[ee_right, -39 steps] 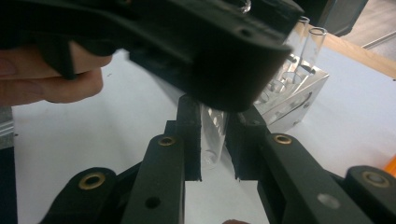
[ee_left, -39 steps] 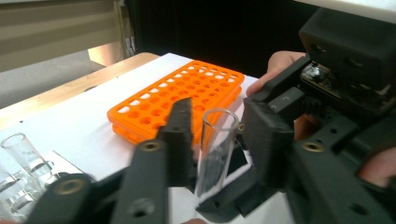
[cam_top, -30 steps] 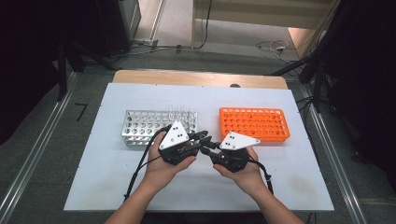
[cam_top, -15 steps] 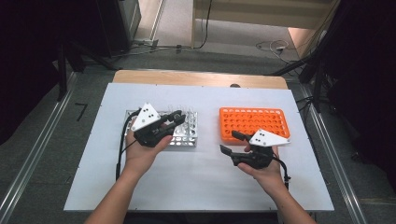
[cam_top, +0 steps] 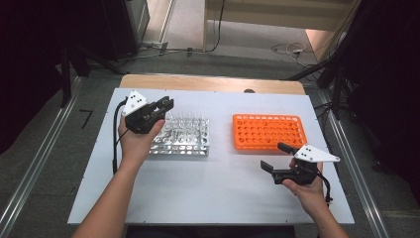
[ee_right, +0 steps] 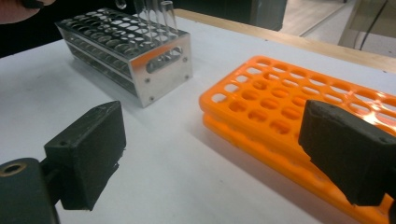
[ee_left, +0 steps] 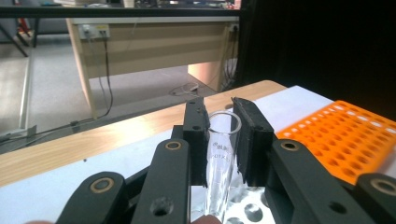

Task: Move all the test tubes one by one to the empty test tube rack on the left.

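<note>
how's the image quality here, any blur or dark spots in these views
High view: white table evenly lit, surroundings dark, metal rack glinting. Left gripper view: glass test tube sharp, near jaws soft. Right gripper view: close jaws blurred, orange rack crisp, mild wide-angle bend.

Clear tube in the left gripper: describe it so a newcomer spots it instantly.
Start at the metal rack on the left half of the white table. Above its left end the left gripper pinches one clear glass tube. Unlike the tubes standing in the rack, it sits clamped between black fingers.
</note>
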{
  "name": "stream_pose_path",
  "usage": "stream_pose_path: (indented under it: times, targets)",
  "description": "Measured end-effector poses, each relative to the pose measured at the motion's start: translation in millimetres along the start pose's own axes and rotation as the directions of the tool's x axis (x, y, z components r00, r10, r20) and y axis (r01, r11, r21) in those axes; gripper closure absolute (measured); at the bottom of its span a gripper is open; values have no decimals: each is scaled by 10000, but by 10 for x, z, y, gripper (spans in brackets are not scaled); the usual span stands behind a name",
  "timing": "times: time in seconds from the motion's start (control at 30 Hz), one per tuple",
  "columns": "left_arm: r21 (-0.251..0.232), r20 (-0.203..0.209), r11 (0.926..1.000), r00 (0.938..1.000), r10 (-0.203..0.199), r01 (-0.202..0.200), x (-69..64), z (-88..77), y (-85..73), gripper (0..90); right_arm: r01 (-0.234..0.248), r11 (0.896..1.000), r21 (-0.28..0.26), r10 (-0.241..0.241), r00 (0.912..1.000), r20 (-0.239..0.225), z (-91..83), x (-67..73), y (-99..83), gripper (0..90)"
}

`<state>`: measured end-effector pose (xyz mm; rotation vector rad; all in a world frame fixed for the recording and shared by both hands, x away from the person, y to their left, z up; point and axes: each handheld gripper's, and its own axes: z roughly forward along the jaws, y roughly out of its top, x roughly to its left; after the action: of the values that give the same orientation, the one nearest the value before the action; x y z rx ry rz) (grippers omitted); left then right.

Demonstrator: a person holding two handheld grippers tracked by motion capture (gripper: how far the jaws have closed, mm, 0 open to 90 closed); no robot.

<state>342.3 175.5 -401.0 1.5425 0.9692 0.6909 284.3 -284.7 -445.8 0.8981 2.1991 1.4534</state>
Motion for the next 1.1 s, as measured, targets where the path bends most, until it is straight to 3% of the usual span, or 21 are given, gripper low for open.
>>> stream_pose_path:
  times: [0.43,0.93,1.1]
  targets:
    - [727,-312,9973,9995,99,-76,-19,210,-160,760,-83,9998,-170,87,9997,237,-51,-71,-7,61]
    - [1751,-405,9845,9992,52,20,-26,327,-307,754,-121,9995,-284,132,9991,392,-95,-107,-6,61]
    - [2029,-391,9788,9990,-212,288,-12,324,-317,673,-183,9995,-272,195,9987,465,-106,-130,-13,61]
